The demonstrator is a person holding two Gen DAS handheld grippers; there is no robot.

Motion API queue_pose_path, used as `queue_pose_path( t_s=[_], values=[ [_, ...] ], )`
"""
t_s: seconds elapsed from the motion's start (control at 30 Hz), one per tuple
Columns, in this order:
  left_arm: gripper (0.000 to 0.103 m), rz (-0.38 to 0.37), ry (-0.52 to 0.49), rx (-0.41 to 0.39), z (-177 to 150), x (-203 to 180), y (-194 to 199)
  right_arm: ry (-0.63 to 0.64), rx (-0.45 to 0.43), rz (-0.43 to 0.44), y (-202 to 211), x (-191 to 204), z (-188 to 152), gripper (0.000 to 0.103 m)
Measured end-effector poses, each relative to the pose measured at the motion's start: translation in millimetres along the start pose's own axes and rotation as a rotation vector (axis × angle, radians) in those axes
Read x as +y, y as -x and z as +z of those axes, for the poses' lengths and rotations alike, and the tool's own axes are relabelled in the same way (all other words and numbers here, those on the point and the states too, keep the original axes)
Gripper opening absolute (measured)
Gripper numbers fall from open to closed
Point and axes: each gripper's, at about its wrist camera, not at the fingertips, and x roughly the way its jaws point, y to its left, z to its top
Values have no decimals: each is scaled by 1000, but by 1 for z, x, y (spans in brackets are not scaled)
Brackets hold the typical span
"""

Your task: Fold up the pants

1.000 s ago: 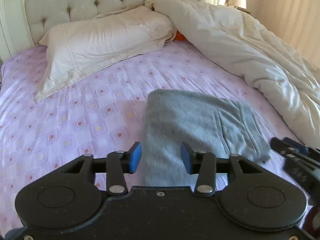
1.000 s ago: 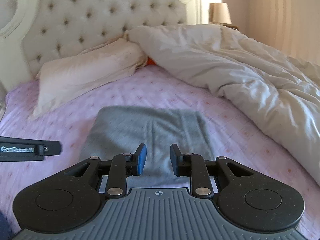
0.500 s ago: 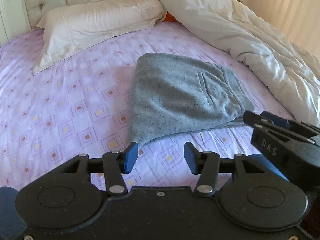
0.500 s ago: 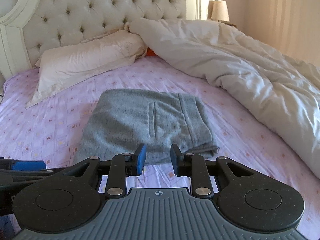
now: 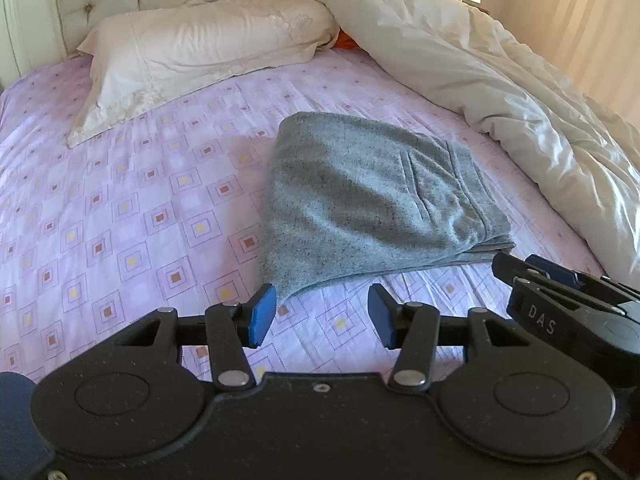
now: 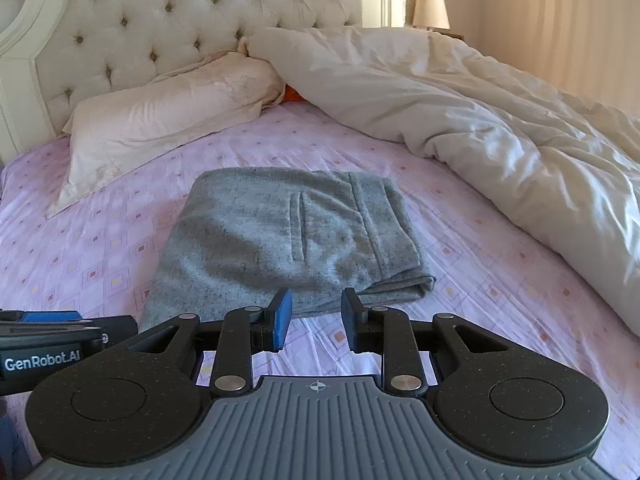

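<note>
Your left gripper (image 5: pixel 316 316) hovers low over the lilac bed sheet with small square print (image 5: pixel 120 216), its blue-padded fingers (image 5: pixel 262 316) spread wide with nothing between them; the near left corner of the folded grey wool pants (image 5: pixel 372 200) lies just beyond the left pad. On the far left, a cream pillow (image 5: pixel 192 52) rests against the tufted headboard (image 6: pixel 168 12). The pants sit folded into a compact stack mid-bed, pocket slit facing up. Your right gripper (image 6: pixel 316 320) hangs just before their near edge, fingers (image 6: pixel 282 318) parted more narrowly and holding nothing. Further right, a rumpled cream duvet (image 6: pixel 480 120) is heaped up.
</note>
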Motion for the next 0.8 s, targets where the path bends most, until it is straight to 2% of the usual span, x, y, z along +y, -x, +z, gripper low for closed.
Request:
queue_pose_path(
  t_s=[0.8],
  values=[
    [57,4,-17,10,0,-2,-3,-15,21,21,-4,-3,0,26]
  ],
)
